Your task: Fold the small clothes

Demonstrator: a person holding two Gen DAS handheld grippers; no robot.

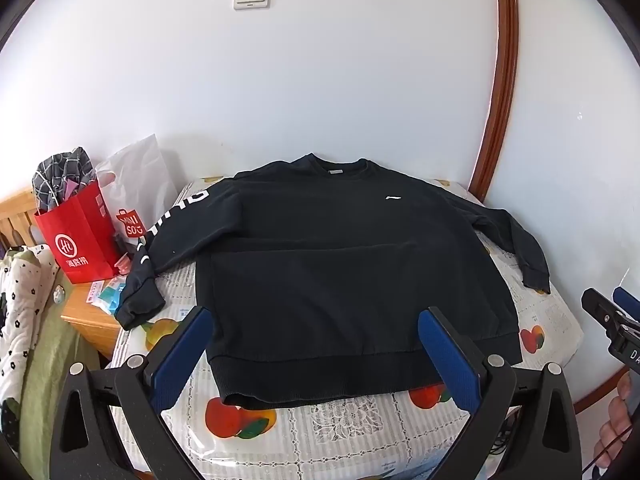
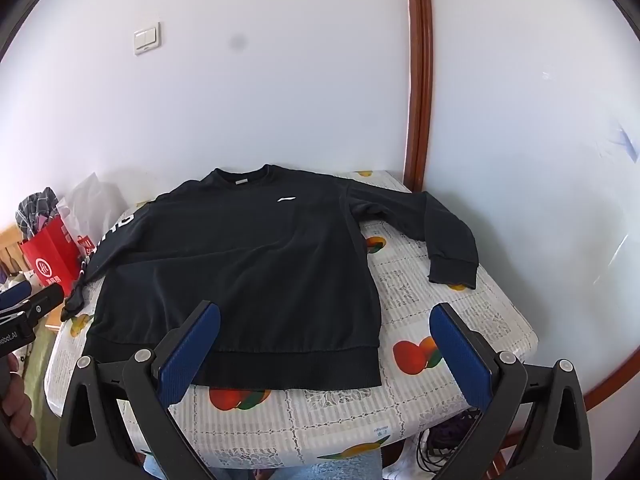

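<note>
Hovering with my left gripper (image 1: 316, 354) and right gripper (image 2: 326, 350) spread wide and empty, I risk bunching the black sweatshirt (image 1: 340, 264) if I pinch both layers unevenly.

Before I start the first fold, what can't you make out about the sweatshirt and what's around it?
- Left wrist view: the lettering on the sweatshirt's printed sleeve is foreshortened and creased, unreadable.
- Right wrist view: that sleeve's cuff is partly hidden behind the left gripper.
- Both views: the neck label is too small to read.
- Left wrist view: the red bag's contents show only as checked cloth at its mouth.
- Both views: the sweatshirt's back is hidden against the table.
</note>
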